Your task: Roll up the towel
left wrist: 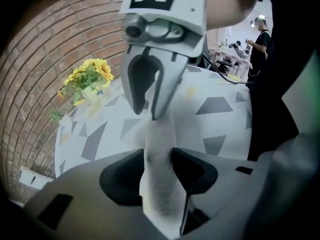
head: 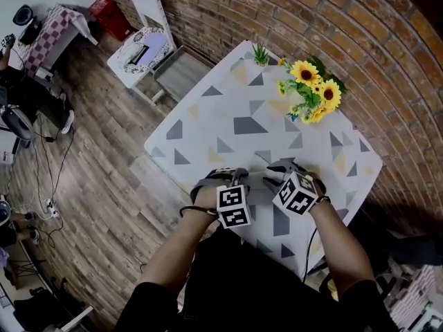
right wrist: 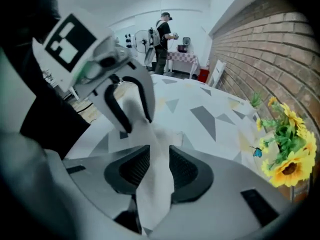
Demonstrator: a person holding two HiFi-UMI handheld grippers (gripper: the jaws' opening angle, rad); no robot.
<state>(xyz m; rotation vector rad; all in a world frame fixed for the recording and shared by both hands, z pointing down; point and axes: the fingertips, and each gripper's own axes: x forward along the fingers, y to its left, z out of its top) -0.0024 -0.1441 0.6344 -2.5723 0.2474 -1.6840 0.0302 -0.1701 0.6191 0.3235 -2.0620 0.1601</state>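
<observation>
Currently both grippers hang over the near edge of the triangle-patterned desk [head: 235, 95], tips close together, angled steeply down. Left gripper [left wrist: 157, 159]: jaws fairly wide, closed on a thick bunched fold of the white towel [left wrist: 159, 189]; the fabric fills the gap and both pads touch it. Right gripper [right wrist: 159, 159]: jaws narrower, also clamped on the towel, with a thinner fold between its ribbed pads. The towel runs as a short band from one gripper to the other. Cannot tell whether it touches the desk. Sunflowers [head: 315, 88] and a small green plant [head: 261, 54] stand at the far edge by the brick wall [head: 311, 12], well apart from the towel. A person [right wrist: 162, 39] stands in the background.
</observation>
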